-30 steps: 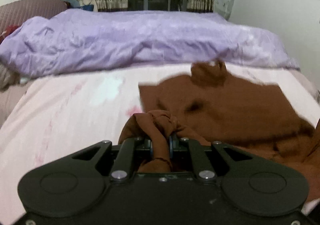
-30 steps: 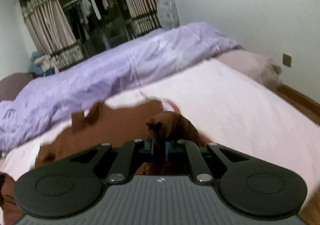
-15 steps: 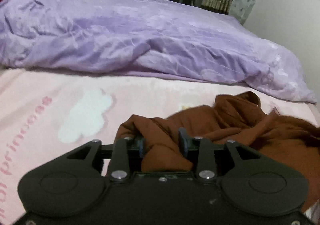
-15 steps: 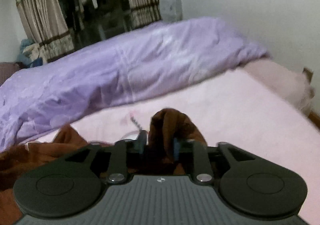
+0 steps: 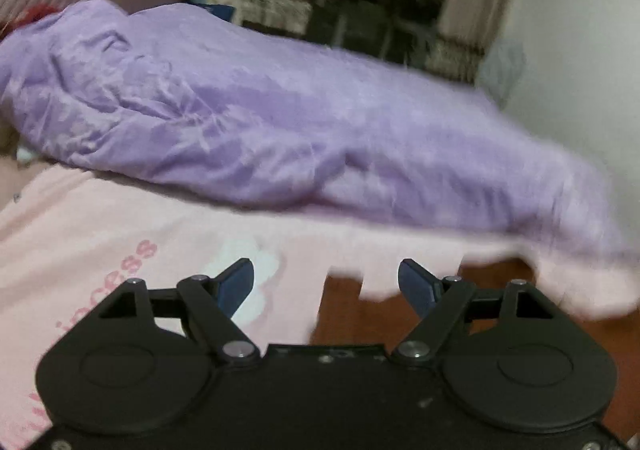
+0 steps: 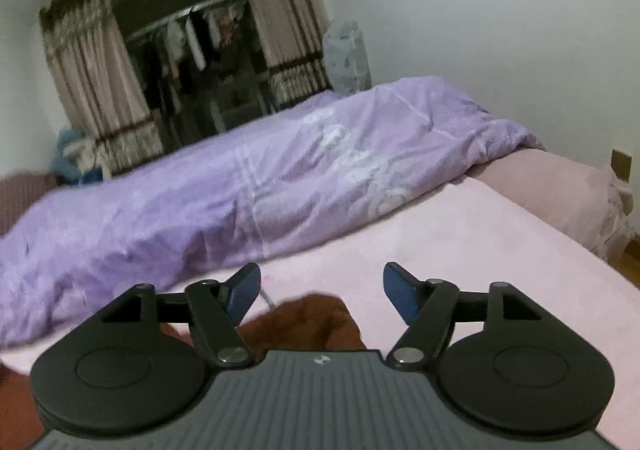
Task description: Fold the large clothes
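Observation:
A brown garment (image 5: pixel 360 318) lies on the pink bed sheet (image 5: pixel 100 234), just ahead of and to the right of my left gripper (image 5: pixel 326 280). The left gripper is open and empty, its blue pads spread wide. In the right wrist view a bunched part of the brown garment (image 6: pixel 308 318) lies on the pink sheet (image 6: pixel 460 234) just below my right gripper (image 6: pixel 320 284), which is also open and empty. Much of the garment is hidden behind the gripper bodies.
A crumpled purple duvet (image 5: pixel 260 121) lies across the far side of the bed, also in the right wrist view (image 6: pixel 240 189). A pink pillow (image 6: pixel 560 189) sits at the right edge. Curtains (image 6: pixel 92 81) and hanging clothes stand behind.
Both grippers were shut on bunches of the brown garment; they carried it toward the duvet, then opened and let it go. The cloth now lies on the sheet.

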The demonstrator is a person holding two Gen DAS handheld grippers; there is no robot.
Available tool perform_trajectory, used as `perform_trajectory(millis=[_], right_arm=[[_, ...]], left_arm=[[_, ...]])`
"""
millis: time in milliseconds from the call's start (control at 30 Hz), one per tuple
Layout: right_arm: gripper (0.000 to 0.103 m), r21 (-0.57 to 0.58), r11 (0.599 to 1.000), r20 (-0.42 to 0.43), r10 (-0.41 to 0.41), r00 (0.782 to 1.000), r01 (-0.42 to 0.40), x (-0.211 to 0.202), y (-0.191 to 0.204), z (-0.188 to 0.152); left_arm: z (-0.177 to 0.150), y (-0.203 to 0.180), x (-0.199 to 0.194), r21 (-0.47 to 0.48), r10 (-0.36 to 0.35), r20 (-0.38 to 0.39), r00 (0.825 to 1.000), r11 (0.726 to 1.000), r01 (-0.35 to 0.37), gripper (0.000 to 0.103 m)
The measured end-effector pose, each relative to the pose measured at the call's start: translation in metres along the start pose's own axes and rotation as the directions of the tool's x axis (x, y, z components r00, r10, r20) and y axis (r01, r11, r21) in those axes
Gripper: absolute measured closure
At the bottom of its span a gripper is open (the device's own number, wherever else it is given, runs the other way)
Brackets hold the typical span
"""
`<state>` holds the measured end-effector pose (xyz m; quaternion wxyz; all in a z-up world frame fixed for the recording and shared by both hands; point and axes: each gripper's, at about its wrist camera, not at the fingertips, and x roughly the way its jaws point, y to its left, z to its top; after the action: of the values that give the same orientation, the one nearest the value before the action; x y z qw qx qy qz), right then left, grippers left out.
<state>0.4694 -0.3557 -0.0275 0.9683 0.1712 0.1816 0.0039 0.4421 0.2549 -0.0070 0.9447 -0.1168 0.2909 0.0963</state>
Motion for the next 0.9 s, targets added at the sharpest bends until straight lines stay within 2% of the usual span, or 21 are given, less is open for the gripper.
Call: perform_trajectory(millis=[100, 200, 233, 267, 300, 333, 433, 500, 567, 633, 700, 733, 800, 833, 867, 900], right_arm=[[0.014, -0.072, 0.997, -0.052, -0.009, 0.999, 0.005, 0.004, 0.005, -0.015], [0.014, -0.134, 0.991, -0.13, -0.018, 0.991, 0.0, 0.017, 0.012, -0.033], [0.016, -0.152, 0.988, -0.159, -0.017, 0.987, -0.008, 0.022, 0.015, -0.039], [0.057, -0.169, 0.985, -0.179, -0.015, 0.984, -0.016, 0.027, 0.018, -0.045], [0.092, -0.194, 0.981, -0.182, -0.027, 0.983, -0.009, 0.032, 0.02, -0.05], [0.097, -0.209, 0.977, -0.175, -0.067, 0.982, 0.029, 0.035, 0.023, -0.053], [0.098, -0.186, 0.98, -0.062, -0.076, 0.995, 0.063, 0.017, 0.027, -0.049], [0.098, -0.16, 0.985, 0.019, -0.066, 0.998, 0.068, 0.0, 0.031, -0.04], [0.098, -0.123, 0.989, 0.077, -0.074, 0.994, 0.083, -0.01, 0.034, -0.032], [0.097, -0.11, 0.989, 0.058, -0.097, 0.994, 0.103, -0.001, 0.037, -0.031], [0.095, -0.144, 0.98, -0.015, -0.144, 0.99, 0.14, 0.024, 0.038, -0.042], [0.093, -0.166, 0.971, -0.067, -0.183, 0.981, 0.17, 0.04, 0.037, -0.051], [0.089, -0.182, 0.963, -0.171, -0.23, 0.958, 0.199, 0.067, 0.032, -0.071], [0.085, -0.183, 0.962, -0.187, -0.234, 0.954, 0.201, 0.072, 0.03, -0.073], [0.066, -0.174, 0.961, -0.173, -0.244, 0.954, 0.215, 0.068, 0.029, -0.069], [0.056, -0.172, 0.957, -0.163, -0.26, 0.952, 0.232, 0.062, 0.03, -0.063]], left_arm=[[-0.021, -0.009, 0.017, 0.072, 0.008, -0.076, 0.997, 0.997, -0.003, 0.022], [-0.036, -0.017, 0.041, 0.08, -0.05, -0.161, 0.986, 0.995, 0.064, 0.023], [-0.042, -0.018, 0.046, 0.084, -0.074, -0.163, 0.984, 0.993, 0.089, 0.029], [-0.046, -0.021, 0.052, 0.097, -0.074, -0.159, 0.985, 0.991, 0.09, 0.065], [-0.049, -0.025, 0.056, 0.121, -0.04, -0.153, 0.987, 0.991, 0.059, 0.097], [-0.049, -0.028, 0.056, 0.117, -0.037, -0.141, 0.989, 0.992, 0.054, 0.098], [-0.037, -0.026, 0.035, 0.064, -0.056, -0.041, 0.998, 0.996, 0.059, 0.099], [-0.026, -0.025, 0.016, 0.054, -0.085, 0.037, 0.996, 0.995, 0.083, 0.098], [-0.021, -0.03, 0.01, 0.061, -0.066, 0.058, 0.996, 0.996, 0.062, 0.098], [-0.028, -0.033, 0.019, 0.09, -0.027, 0.05, 0.998, 0.996, 0.022, 0.096], [-0.044, -0.03, 0.043, 0.105, 0.023, -0.016, 1.0, 0.994, -0.021, 0.096], [-0.058, -0.026, 0.059, 0.091, 0.037, -0.069, 0.997, 0.995, -0.031, 0.094], [-0.078, -0.022, 0.079, 0.076, 0.033, -0.114, 0.993, 0.997, -0.025, 0.09], [-0.084, -0.024, 0.08, 0.09, 0.046, -0.094, 0.994, 0.995, -0.037, 0.085], [-0.086, -0.028, 0.076, 0.111, 0.07, -0.069, 0.995, 0.992, -0.062, 0.081], [-0.083, -0.031, 0.069, 0.134, 0.104, -0.042, 0.994, 0.986, -0.098, 0.067]])
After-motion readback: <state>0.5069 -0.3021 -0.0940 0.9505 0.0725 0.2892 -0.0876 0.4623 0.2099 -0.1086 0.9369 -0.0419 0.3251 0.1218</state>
